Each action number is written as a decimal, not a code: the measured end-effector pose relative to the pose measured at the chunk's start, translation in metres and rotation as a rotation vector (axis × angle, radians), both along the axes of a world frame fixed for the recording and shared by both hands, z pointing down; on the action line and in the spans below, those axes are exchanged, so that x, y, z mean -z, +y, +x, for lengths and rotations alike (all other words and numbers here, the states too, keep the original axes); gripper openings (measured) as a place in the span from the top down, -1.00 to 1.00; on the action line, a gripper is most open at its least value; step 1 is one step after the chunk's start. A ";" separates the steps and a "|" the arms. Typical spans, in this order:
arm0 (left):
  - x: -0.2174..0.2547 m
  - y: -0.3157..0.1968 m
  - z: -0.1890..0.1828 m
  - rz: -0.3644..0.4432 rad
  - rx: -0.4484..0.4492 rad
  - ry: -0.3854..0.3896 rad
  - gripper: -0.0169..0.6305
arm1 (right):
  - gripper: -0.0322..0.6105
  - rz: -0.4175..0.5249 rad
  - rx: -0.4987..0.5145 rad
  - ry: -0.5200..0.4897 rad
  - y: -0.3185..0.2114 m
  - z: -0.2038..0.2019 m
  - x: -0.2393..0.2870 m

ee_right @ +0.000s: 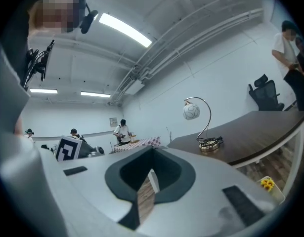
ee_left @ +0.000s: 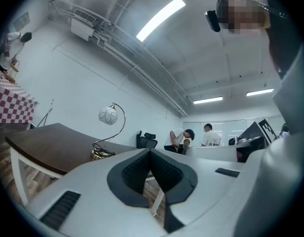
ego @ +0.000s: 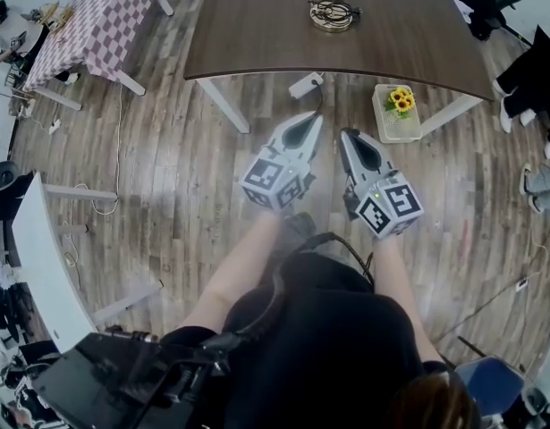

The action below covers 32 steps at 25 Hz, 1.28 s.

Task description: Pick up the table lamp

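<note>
Bare tabletop (ego: 257,25) around lamp base (ego: 333,14); flower box (ego: 398,113) below table edge.

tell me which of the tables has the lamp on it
The dark brown table straight ahead: the table lamp stands on it, cord coiled at its base. The other table, off to the left, wears a checked cloth.

Dark, matt wood grain on the tabletop (ego: 346,47). The floor (ego: 167,177) is pale, weathered wood planks. Now the lamp (ee_right: 191,111): thin shiny metal stem, milky white patterned globe, glossy brassy base. The left hand-held gripper (ego: 312,119) and right hand-held gripper (ego: 348,137) are smooth matt grey plastic, with dark ribbed pads (ee_left: 137,169). A soft checked cloth (ego: 96,25) sits off to the side.
</note>
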<state>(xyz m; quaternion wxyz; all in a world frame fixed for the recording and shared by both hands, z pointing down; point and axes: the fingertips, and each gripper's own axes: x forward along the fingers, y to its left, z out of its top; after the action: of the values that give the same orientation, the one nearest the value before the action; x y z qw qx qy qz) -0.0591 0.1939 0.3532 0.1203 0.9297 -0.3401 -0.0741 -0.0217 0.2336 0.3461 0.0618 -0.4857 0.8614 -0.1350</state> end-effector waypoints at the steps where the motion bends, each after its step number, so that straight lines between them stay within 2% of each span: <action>1: 0.002 -0.008 0.000 0.007 0.005 0.012 0.95 | 0.89 -0.008 0.006 -0.007 -0.008 0.001 0.000; 10: 0.006 -0.069 0.007 0.009 -0.003 0.044 0.95 | 0.89 -0.005 0.019 -0.029 -0.066 0.007 0.002; 16: 0.008 -0.108 0.010 -0.022 -0.020 0.118 0.95 | 0.79 -0.012 0.041 -0.063 -0.103 0.007 0.000; 20: 0.008 -0.120 0.020 0.023 -0.089 0.062 0.94 | 0.79 0.000 0.044 -0.051 -0.125 0.006 0.002; 24: 0.003 -0.135 0.022 0.079 -0.075 -0.024 0.91 | 0.87 -0.002 0.039 -0.036 -0.142 0.007 0.000; 32: -0.020 -0.144 0.029 0.005 -0.100 -0.072 0.95 | 0.89 -0.038 0.039 -0.058 -0.155 0.006 -0.008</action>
<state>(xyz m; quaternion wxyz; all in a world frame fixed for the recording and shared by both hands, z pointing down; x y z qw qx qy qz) -0.0297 0.0497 0.3728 0.1092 0.9479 -0.2972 -0.0354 -0.0156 0.0781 0.3541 0.0749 -0.4659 0.8657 -0.1668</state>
